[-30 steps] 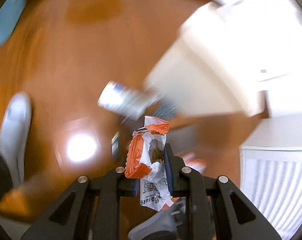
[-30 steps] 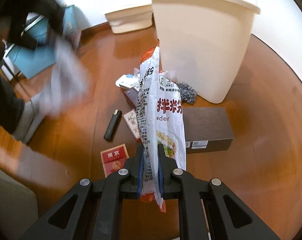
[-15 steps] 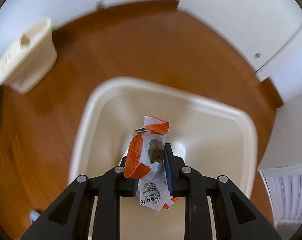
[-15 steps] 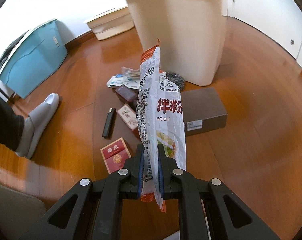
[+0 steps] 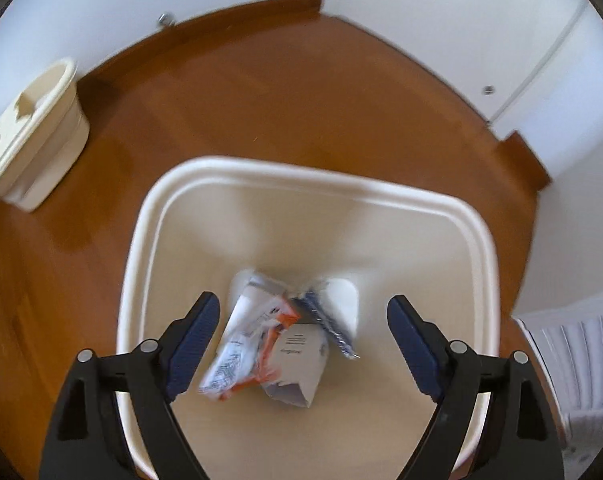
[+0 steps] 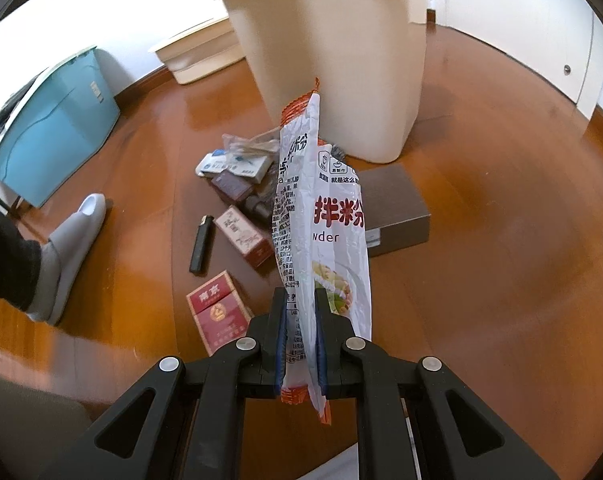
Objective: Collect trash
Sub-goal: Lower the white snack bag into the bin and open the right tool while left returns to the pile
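My left gripper (image 5: pixel 303 312) is open and empty, held above the cream trash bin (image 5: pixel 149 216). An orange-and-white wrapper (image 5: pixel 245 352) lies blurred inside the bin beside a white paper box (image 5: pixel 297 364) and a dark strip (image 5: pixel 329 324). My right gripper (image 6: pixel 299 320) is shut on a tall white-and-orange food bag (image 6: pixel 321 216) and holds it upright above the floor, in front of the bin (image 6: pixel 333 60). Floor trash lies beyond: a red cigarette pack (image 6: pixel 219 310), a black lighter (image 6: pixel 201 244), a small red box (image 6: pixel 245 236), a brown box (image 6: pixel 393 208) and crumpled packets (image 6: pixel 241 160).
A teal storage crate (image 6: pixel 49 128) stands at the left. A cream lid-like tub (image 6: pixel 201 56) sits by the wall; it also shows in the left wrist view (image 5: pixel 29 136). A person's grey slipper (image 6: pixel 71 240) is on the wooden floor at the left. White doors line the right.
My left gripper opened and the orange-and-white wrapper dropped from it into the bin. My right gripper kept its hold on the food bag and moved a little closer to the bin.
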The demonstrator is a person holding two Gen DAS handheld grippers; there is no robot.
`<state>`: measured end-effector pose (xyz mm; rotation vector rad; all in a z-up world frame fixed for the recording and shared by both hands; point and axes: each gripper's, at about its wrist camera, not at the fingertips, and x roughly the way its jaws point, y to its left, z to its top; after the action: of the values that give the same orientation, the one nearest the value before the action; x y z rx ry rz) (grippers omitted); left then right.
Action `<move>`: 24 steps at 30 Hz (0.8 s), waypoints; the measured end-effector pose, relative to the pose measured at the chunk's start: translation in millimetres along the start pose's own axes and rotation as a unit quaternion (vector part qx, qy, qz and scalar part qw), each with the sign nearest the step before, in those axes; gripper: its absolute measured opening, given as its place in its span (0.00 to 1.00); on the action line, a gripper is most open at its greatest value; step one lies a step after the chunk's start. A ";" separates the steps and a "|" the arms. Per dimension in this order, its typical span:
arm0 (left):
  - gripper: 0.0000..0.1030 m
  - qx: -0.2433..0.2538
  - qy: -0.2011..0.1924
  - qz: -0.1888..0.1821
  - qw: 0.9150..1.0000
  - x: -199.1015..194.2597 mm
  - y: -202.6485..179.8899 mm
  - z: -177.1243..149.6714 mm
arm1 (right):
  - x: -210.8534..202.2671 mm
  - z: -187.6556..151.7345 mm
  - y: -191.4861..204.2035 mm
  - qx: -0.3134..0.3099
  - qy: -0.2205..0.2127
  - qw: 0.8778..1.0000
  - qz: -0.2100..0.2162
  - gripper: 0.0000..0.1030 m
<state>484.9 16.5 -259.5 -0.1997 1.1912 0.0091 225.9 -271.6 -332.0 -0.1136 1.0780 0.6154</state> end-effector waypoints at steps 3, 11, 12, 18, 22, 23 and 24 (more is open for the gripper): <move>0.83 0.018 -0.033 -0.023 0.999 -39.1 8.3 -13.7 | -14.3 11.2 -12.5 0.011 -0.016 1.000 0.010 0.12; 0.85 -0.042 -0.120 0.015 0.992 -109.0 64.7 -120.5 | -124.3 116.2 -58.3 0.009 -0.171 0.985 -0.005 0.12; 0.86 -0.058 -0.121 0.023 0.991 -109.5 71.6 -133.3 | -134.1 132.2 -58.4 -0.002 -0.187 0.982 -0.009 0.12; 0.88 -0.163 -0.027 0.042 0.985 -61.3 110.5 -230.5 | -124.7 248.1 -30.1 -0.086 -0.193 0.977 -0.016 0.13; 0.88 -0.164 0.062 0.049 0.983 -7.0 112.6 -274.1 | -60.3 310.0 -5.0 -0.159 -0.115 0.980 -0.031 0.13; 0.88 -0.159 0.075 0.053 0.983 2.0 113.7 -283.2 | -44.7 319.6 -1.6 -0.176 -0.094 0.979 -0.032 0.13; 0.88 -0.154 0.085 0.055 0.983 7.5 114.4 -287.2 | -19.7 331.2 1.0 -0.194 -0.051 0.979 -0.031 0.13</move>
<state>210.3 82.4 -385.6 -0.4121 1.3682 0.2793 480.4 -154.0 -154.5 -0.4500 0.8422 0.7615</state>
